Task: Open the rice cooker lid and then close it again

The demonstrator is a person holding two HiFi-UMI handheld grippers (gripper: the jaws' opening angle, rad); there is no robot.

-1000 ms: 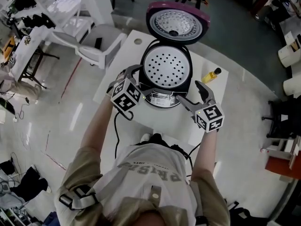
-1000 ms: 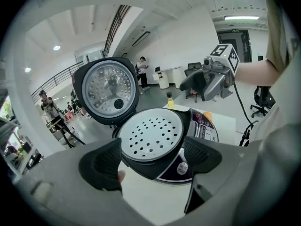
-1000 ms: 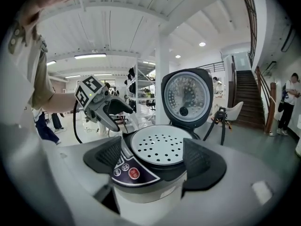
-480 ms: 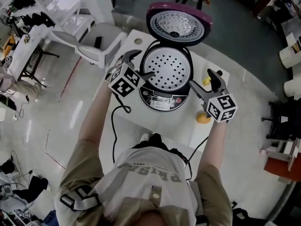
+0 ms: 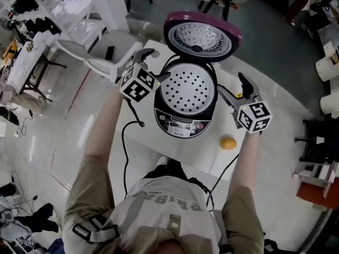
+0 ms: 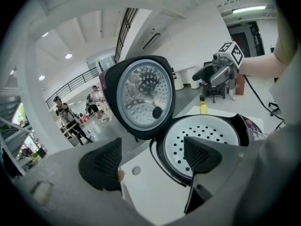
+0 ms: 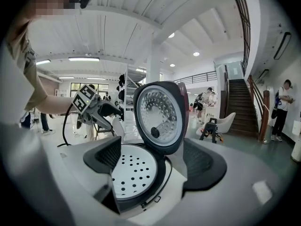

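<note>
The black rice cooker [image 5: 185,100] stands on the white table [image 5: 148,134] with its purple-rimmed lid [image 5: 202,35] swung up and back. A white perforated tray [image 5: 188,88] shows inside the pot. My left gripper [image 5: 153,65] hovers open at the cooker's left rim, touching nothing. My right gripper [image 5: 233,84] hovers open at the cooker's right side, also empty. In the left gripper view the lid [image 6: 142,96] stands past the open gripper [image 6: 153,160]. In the right gripper view the lid [image 7: 160,114] and tray [image 7: 133,171] sit between the open gripper [image 7: 153,160] jaws, untouched.
A small orange ball [image 5: 228,143] lies on the table at the front right. A yellow bottle [image 6: 203,108] stands beyond the cooker. The power cord [image 5: 126,142] hangs off the table's left edge. A white chair [image 5: 108,49] stands at the left; people walk in the background.
Both grippers have moved from the cooker's front panel up along its sides toward the lid, left on the left, right on the right. Their jaws stayed open. The lid stayed up.
</note>
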